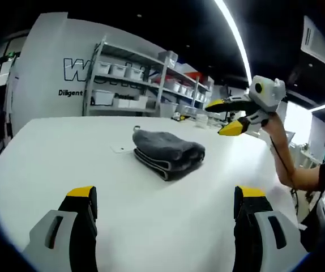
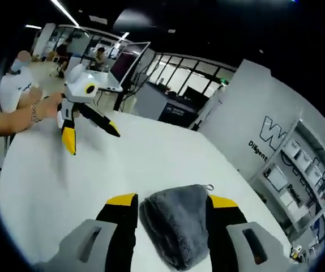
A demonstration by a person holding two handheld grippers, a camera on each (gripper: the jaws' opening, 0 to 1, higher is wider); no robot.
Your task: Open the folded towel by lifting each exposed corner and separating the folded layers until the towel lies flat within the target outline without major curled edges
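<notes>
In the left gripper view, the left gripper [image 1: 165, 198] is seen with its two yellow-tipped jaws spread wide, nothing held between them, poised low above the white table [image 1: 49, 164]. Ahead of the jaws and well apart from them, roughly on the line between the two tips, the folded grey towel [image 1: 168, 152] lies on the table, its stacked layers and stitched edge turned toward the jaws. A small white tag [image 1: 120, 149] is seen just beside the towel's left end. Beyond the towel and to the right, the right gripper [image 1: 226, 117] is held in the air above the table, its jaws parted and empty. Shelving with bins [image 1: 134, 79] stands behind the table.

In the right gripper view, the right gripper [image 2: 171, 201] is shown with jaws spread, the towel [image 2: 179, 226] lying below and between them; contact with the fabric cannot be made out. A small hanging loop [image 2: 209, 186] is seen at the towel's far corner. Farther ahead and to the left, the left gripper [image 2: 92, 139] is held by a hand [image 2: 46, 105] over the table [image 2: 151, 153], its jaws apart and holding nothing.
</notes>
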